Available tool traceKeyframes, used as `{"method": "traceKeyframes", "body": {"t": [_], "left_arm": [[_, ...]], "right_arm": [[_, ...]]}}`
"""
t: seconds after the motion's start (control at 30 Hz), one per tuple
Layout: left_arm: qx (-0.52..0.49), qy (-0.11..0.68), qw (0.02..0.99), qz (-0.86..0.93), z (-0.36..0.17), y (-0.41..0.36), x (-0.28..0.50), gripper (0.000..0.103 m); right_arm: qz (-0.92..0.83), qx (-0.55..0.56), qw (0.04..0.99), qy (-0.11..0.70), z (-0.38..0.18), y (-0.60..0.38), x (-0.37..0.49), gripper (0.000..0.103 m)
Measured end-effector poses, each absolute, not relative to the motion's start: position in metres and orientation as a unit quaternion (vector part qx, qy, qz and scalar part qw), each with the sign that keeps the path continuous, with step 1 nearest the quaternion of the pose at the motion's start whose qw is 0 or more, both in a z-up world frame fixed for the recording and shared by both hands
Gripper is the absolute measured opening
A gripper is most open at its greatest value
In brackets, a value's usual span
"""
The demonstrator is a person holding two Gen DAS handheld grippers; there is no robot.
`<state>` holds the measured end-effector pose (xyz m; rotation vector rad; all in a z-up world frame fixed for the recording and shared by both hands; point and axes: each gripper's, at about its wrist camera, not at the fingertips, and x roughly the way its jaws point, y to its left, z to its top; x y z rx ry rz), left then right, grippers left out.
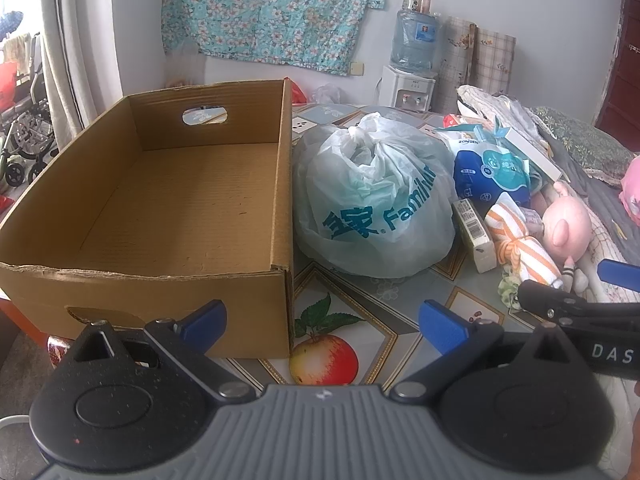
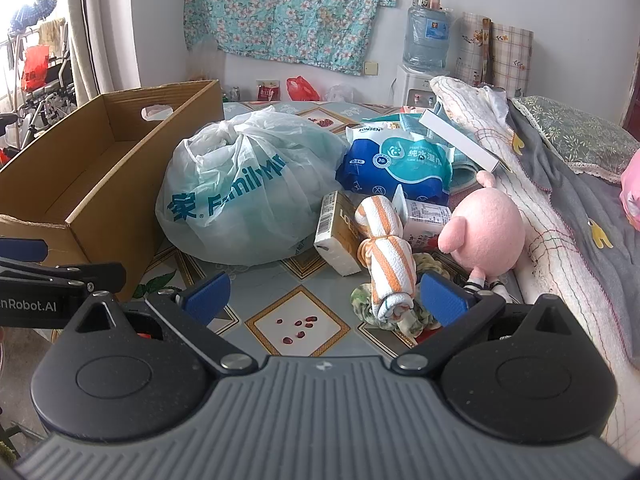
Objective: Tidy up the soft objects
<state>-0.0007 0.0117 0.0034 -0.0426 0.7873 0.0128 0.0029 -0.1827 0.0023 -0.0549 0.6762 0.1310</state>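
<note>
An empty cardboard box (image 1: pixel 168 208) (image 2: pixel 80 184) stands at the table's left. Beside it lies a knotted plastic bag (image 1: pixel 372 196) (image 2: pixel 248 188). To the right sit a blue wet-wipes pack (image 1: pixel 492 172) (image 2: pixel 400 164), a rolled orange-striped towel (image 1: pixel 524 244) (image 2: pixel 388 256) and a pink plush toy (image 1: pixel 568 228) (image 2: pixel 488 228). My left gripper (image 1: pixel 322 320) hovers open near the box's front corner, holding nothing. My right gripper (image 2: pixel 324 300) is open just in front of the striped towel, its right fingertip (image 2: pixel 442 300) beside the towel's near end.
Small cartons (image 2: pixel 338 232) lie among the soft items, and a green scrunchie (image 2: pixel 362 300) sits under the towel. A quilted blanket (image 2: pixel 540 184) covers the right side. A water dispenser (image 2: pixel 428 40) and floral cloth (image 2: pixel 288 8) stand at the back wall.
</note>
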Motion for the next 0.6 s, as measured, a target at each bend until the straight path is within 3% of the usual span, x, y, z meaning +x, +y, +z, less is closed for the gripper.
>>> {"method": "traceKeyframes", "body": {"t": [0.6], "left_arm": [[-0.022, 0.387, 0.922, 0.006, 0.0002, 0.0115, 0.0008, 0.103]], "right_arm": [[0.064, -0.027, 0.941, 0.332, 0.0014, -0.1826, 0.0032, 0.102]]}}
